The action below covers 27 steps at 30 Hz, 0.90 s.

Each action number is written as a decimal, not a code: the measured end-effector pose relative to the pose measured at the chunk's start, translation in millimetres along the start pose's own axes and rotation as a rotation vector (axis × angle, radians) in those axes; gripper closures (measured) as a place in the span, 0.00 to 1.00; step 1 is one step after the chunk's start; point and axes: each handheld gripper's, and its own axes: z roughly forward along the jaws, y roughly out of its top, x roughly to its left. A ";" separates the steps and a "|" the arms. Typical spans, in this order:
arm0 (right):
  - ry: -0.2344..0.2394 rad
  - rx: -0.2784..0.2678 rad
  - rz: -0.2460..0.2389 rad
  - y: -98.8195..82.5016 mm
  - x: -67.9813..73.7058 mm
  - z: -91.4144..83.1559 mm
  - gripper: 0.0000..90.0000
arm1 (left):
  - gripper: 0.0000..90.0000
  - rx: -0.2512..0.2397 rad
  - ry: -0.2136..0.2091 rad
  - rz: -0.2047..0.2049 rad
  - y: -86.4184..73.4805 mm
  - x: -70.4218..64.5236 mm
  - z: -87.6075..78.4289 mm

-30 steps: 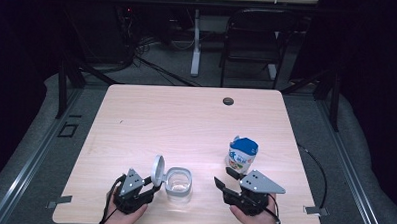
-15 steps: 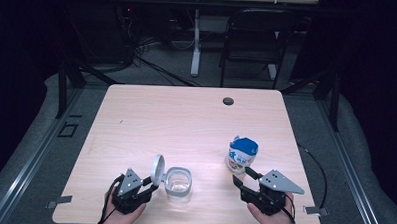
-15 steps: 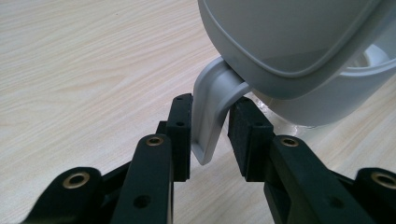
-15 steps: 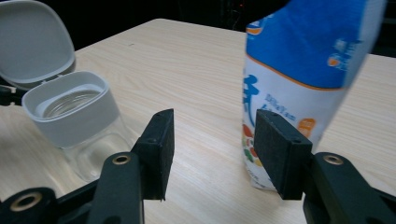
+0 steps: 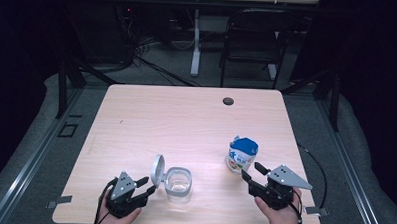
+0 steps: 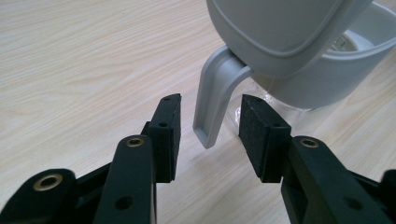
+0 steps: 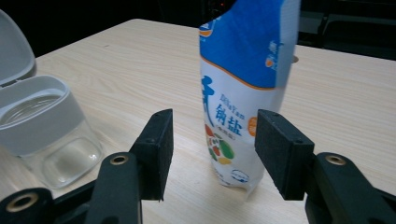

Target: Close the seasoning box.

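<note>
My left gripper point(image 5: 145, 186) sits near the table's point(image 5: 186, 116) front edge, little room behind it. Its jaws have just been opening; the grey latch point(image 6: 212, 100) of the clear container point(image 5: 178, 183) hangs between the pads point(image 6: 170, 133), not pinched, gaps on both sides. Container's hinged lid point(image 5: 157, 169) stands flipped up on its left side, close above the left gripper's jaws.

My right gripper point(image 5: 250, 173) is also by the front edge, toward the right corner. Jaws have just been opening, about half spread, nothing gripped. The blue-white salt pouch point(image 5: 242, 154) stands upright just ahead of them, in line with the gap in the right gripper view, not between the pads point(image 7: 280, 149) yet.

Pouch and container are apart, bare wood between them. Whole far half of the table is open, with a dark grommet hole point(image 5: 228, 101) near the back edge. Chair point(image 5: 251, 44) and cables point(image 5: 148, 60) lie beyond the table.
</note>
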 end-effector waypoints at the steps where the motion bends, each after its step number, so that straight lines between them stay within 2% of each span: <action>1: -0.010 0.004 0.003 -0.3 -4.0 1.0 0.51 | 0.65 0.002 0.004 -0.002 -0.6 1.1 -1.2; 14: -0.007 0.043 0.036 0.5 -19.2 17.1 0.47 | 0.62 0.008 0.024 -0.032 -8.0 11.4 -12.1; 27: -0.003 0.084 0.042 -6.6 -28.1 41.3 0.42 | 0.62 0.007 0.021 -0.036 -8.6 13.4 -10.7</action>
